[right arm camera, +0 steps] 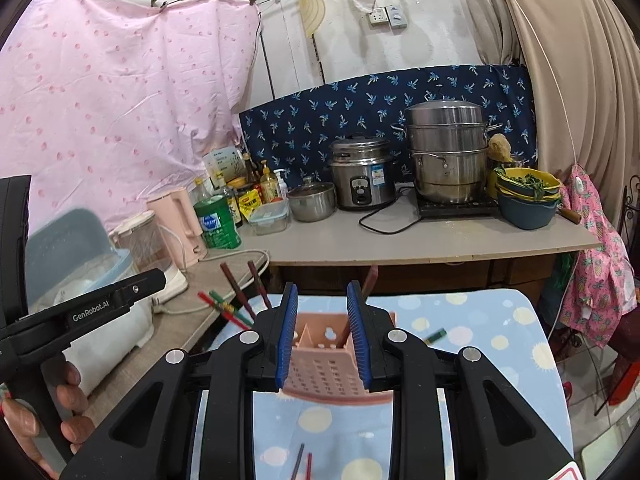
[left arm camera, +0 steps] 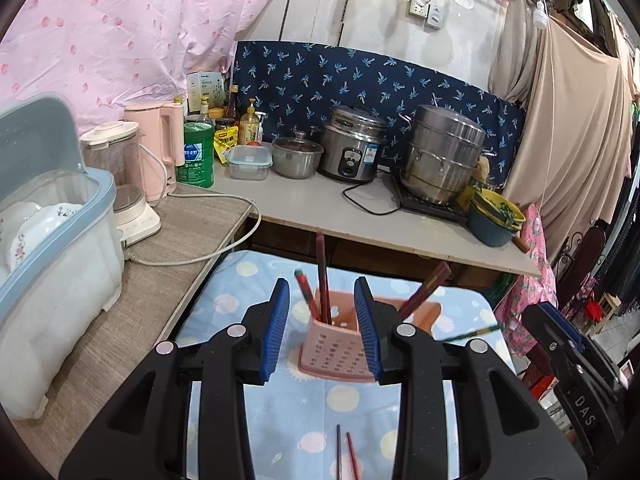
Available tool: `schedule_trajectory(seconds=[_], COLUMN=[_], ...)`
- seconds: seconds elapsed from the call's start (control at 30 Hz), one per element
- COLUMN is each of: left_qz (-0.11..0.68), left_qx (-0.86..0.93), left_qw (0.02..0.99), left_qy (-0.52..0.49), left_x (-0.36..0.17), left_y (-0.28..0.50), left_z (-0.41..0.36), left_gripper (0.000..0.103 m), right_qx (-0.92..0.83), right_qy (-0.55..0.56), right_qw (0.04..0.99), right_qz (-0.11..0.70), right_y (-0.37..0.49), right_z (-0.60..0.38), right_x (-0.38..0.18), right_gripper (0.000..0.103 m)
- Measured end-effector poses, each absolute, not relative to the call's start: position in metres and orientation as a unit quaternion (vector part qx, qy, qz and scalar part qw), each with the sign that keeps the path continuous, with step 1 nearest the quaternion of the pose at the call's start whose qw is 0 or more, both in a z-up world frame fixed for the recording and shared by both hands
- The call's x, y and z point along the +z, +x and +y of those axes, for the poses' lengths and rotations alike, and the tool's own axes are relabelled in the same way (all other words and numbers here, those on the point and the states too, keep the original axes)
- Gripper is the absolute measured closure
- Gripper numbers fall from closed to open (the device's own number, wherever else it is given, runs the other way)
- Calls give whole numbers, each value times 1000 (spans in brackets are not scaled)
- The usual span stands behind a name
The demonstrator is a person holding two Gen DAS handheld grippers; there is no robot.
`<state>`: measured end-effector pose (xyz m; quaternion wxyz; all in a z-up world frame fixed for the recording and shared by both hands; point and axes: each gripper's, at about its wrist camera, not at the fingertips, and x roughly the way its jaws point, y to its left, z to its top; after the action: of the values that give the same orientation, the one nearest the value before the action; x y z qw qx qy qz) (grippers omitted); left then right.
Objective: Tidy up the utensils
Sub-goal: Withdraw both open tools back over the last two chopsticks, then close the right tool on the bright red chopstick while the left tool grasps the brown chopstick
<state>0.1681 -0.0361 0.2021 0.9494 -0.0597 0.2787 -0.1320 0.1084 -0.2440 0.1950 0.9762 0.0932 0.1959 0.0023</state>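
The left gripper [left arm camera: 322,326] stands with its ribbed blue pads [left arm camera: 276,328] parted and nothing pressed between them; beyond the gap, at twelve o'clock, sits the pink perforated plastic holder [left arm camera: 340,350] on the pale blue dotted cloth [left arm camera: 304,408]. Dark red chopsticks [left arm camera: 322,276] stand upright in it, others leaning out toward two o'clock. The right gripper [right arm camera: 322,334] likewise has its jaws apart, gripping nothing, the same square lattice holder [right arm camera: 320,372] framed between the pads but lying beyond them. Two thin loose chopsticks [right arm camera: 302,462] lie flat on the cloth at six o'clock. At ten o'clock more red and green sticks [right arm camera: 224,308] splay out. Further off, a steel steamer pot [right arm camera: 448,152] and rice cooker [right arm camera: 362,172] sit on the grey counter [right arm camera: 440,236].
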Motion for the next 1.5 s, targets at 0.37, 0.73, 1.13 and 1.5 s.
schedule_trajectory(seconds=[0.37, 0.73, 1.13, 1.5], left_qz=[322, 388, 436, 468], left_qx=[-124, -115, -110, -116], left_qw=[938, 914, 893, 876], left_qy=[-41, -29, -22, -14], left_x=[151, 88, 42, 14], left_y=[121, 85, 58, 43], left_z=[-23, -13, -10, -12], left_gripper=[71, 71, 71, 71], right_qx=[9, 17, 18, 25], right_qy=[91, 87, 89, 80], right_qw=[965, 945, 927, 912], right_qz=[248, 316, 363, 401], right_y=[48, 0, -27, -45], right_z=[-236, -219, -209, -192], right_x=[145, 80, 36, 0], right_gripper=[77, 77, 77, 77])
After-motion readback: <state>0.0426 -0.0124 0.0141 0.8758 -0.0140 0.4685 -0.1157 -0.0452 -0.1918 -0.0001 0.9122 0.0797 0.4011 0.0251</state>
